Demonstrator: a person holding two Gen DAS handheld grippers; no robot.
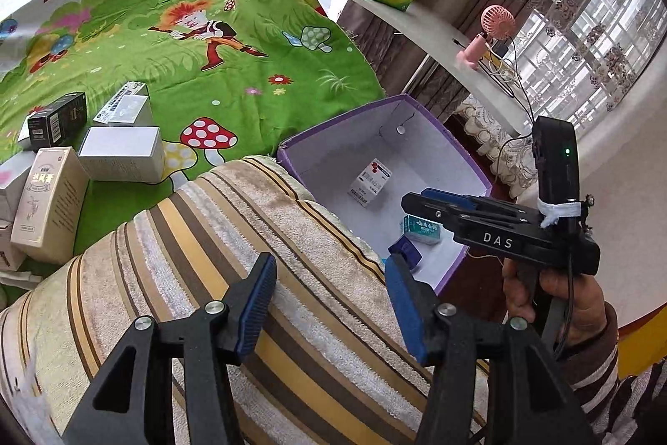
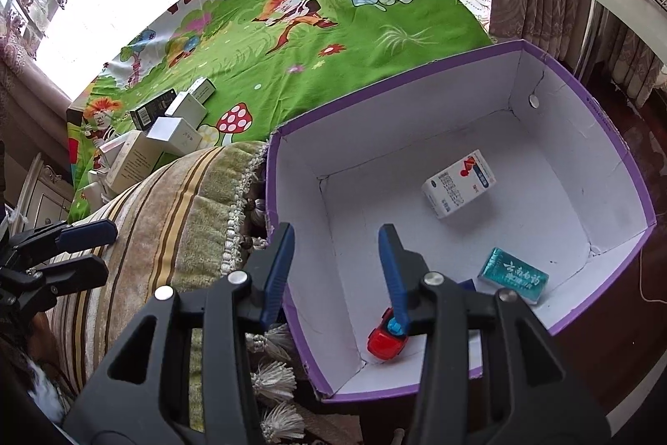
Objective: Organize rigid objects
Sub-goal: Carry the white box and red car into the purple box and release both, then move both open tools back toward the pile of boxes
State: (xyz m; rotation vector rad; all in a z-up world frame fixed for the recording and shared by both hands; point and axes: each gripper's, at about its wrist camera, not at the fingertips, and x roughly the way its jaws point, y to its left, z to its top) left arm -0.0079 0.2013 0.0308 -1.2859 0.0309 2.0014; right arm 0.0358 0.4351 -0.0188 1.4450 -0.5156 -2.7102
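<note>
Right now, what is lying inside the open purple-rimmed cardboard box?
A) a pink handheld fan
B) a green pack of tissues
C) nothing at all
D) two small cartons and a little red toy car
D: the purple-rimmed cardboard box holds a white carton with a red and blue logo, a teal carton and a little red toy car in its near corner.

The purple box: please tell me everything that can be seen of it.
The purple box is an open cardboard container with no lid on it, purple outside and along its rim, white inside, with a small round disc on its far wall. It sits upright beside a striped cushion. On its floor lie a white medicine carton, a teal packet, a red toy car in the near corner, and a partly hidden dark blue item. The right tongs hang above it with nothing between them.
</note>
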